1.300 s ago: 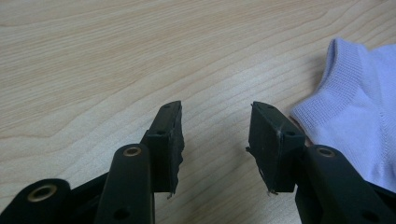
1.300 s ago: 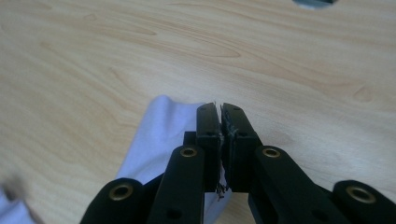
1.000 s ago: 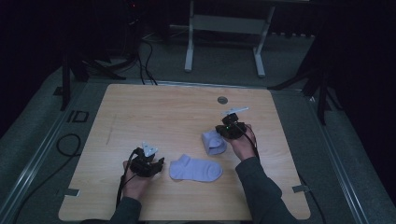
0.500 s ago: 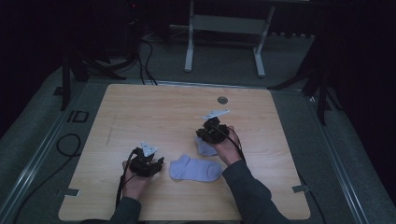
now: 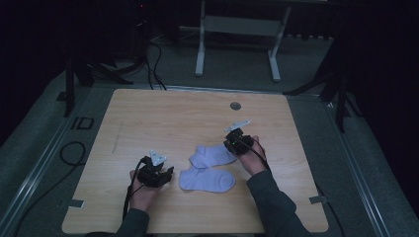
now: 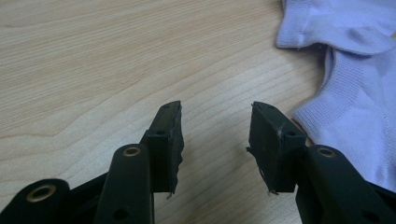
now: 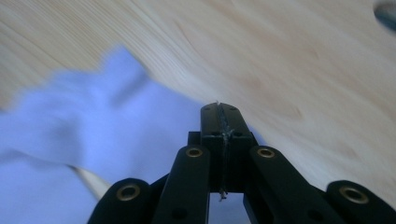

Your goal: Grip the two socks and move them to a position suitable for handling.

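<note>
Two pale lilac socks lie on the wooden table. One sock slants toward the right hand, and the other sock lies flat just in front of it, the two touching. My left gripper rests left of the front sock, its jaws open over bare wood. In the left gripper view the front sock's cuff lies just right of the right jaw, with the rear sock beyond. My right gripper hovers at the rear sock's right end. Its jaws are shut with no fabric seen between them, above the blurred sock.
A round cable hole sits in the table's far right part, also in the right gripper view. Bare wood spreads over the left and far half. Beyond the far edge stand a metal frame and cables.
The right gripper swung left over the rear sock, then back to the right. That sock now lies spread out flatter, reaching toward the front sock. The left gripper stayed put.
</note>
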{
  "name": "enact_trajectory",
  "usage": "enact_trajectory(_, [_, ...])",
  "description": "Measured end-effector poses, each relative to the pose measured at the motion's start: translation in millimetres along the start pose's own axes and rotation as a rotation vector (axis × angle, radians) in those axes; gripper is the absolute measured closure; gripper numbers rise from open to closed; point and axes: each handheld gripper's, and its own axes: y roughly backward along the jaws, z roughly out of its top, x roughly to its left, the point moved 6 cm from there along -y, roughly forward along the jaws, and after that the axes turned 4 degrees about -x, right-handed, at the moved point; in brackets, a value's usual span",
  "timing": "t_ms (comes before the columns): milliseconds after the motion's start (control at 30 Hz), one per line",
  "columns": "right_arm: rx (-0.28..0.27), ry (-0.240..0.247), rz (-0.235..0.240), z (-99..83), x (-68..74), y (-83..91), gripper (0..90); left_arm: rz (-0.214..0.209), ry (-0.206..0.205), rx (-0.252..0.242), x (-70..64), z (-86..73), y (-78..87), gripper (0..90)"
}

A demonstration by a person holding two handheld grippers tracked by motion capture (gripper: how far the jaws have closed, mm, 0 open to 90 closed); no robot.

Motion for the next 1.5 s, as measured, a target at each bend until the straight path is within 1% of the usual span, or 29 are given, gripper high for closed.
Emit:
enact_trajectory(67, [0.023, -0.012, -0.013, -9.8, -7.2, -5.6, 89.8, -0.002, 0.000, 0.001, -1.5, -0.1, -0.4, 54.6])
enact_trajectory(100, [0.023, -0.012, -0.013, -9.8, -7.2, -5.6, 89.8, -0.002, 0.000, 0.001, -1.5, -0.1, -0.4, 54.6])
enact_trajectory(133, [0.029, -0.016, -0.011, -13.8, -9.8, -8.3, 89.8, -0.002, 0.000, 0.001, -1.5, -0.1, -0.4, 54.6])
enact_trajectory(167, [0.040, -0.020, -0.009, -20.7, -15.0, -14.3, 89.8, -0.016, -0.010, -0.001, -6.8, -0.5, -0.6, 54.6])
enact_trajectory(200, [0.048, -0.027, -0.014, -23.4, -17.7, -16.8, 89.9, -0.026, -0.016, -0.007, -10.6, -0.3, -0.3, 54.6])
enact_trajectory(267, [0.059, -0.049, -0.020, -27.3, -22.2, -20.2, 89.9, -0.046, -0.059, -0.017, -21.0, 0.5, 0.3, 54.7])
enact_trajectory(300, [0.062, -0.056, -0.023, -28.7, -23.9, -21.3, 90.0, -0.062, -0.081, -0.023, -27.1, 1.0, 0.5, 55.3])
enact_trajectory(367, [0.059, -0.069, -0.028, -29.6, -25.9, -21.2, 90.0, -0.108, -0.118, -0.028, -39.2, 1.3, 1.5, 62.2])
enact_trajectory(433, [0.061, -0.063, -0.044, -30.1, -27.0, -20.9, 90.0, -0.137, -0.142, -0.023, -48.7, 0.5, 2.0, 68.5])
enact_trajectory(467, [0.061, -0.066, -0.046, -30.2, -27.6, -20.9, 90.0, -0.149, -0.147, -0.020, -52.2, -0.1, 1.6, 71.3])
enact_trajectory(533, [0.060, -0.083, -0.054, -31.0, -29.6, -20.6, 90.0, -0.155, -0.159, -0.003, -55.9, -1.9, -0.1, 76.0])
enact_trajectory(567, [0.058, -0.098, -0.056, -31.6, -30.8, -20.2, 90.0, -0.160, -0.160, 0.006, -56.5, -2.9, -1.0, 77.9])
enact_trajectory(633, [0.053, -0.123, -0.066, -33.8, -33.6, -18.9, 90.0, -0.167, -0.153, 0.006, -56.7, -3.2, -1.3, 80.2])
enact_trajectory(767, [0.031, -0.188, -0.081, -42.9, -37.5, -12.3, 90.0, -0.172, -0.144, 0.004, -56.1, -3.2, -1.6, 80.3])
enact_trajectory(900, [0.024, -0.214, -0.090, -54.2, -40.4, -2.8, 89.8, -0.174, -0.136, 0.004, -56.3, -3.7, -1.2, 79.1])
enact_trajectory(1067, [0.026, -0.214, -0.102, -67.7, -41.4, 9.5, 88.6, -0.180, -0.130, 0.003, -58.0, -4.9, 0.0, 78.9])
enact_trajectory(1167, [0.024, -0.207, -0.103, -75.3, -40.0, 16.2, 88.2, -0.181, -0.128, 0.003, -58.1, -5.1, 0.1, 78.8])
enact_trajectory(1233, [0.020, -0.212, -0.101, -79.4, -38.6, 19.7, 87.1, -0.183, -0.127, 0.004, -58.2, -4.9, -0.1, 78.8])
enact_trajectory(1500, [0.011, -0.217, -0.088, -89.6, -34.9, 28.7, 84.8, -0.187, -0.124, 0.004, -58.5, -4.9, 0.0, 79.6])
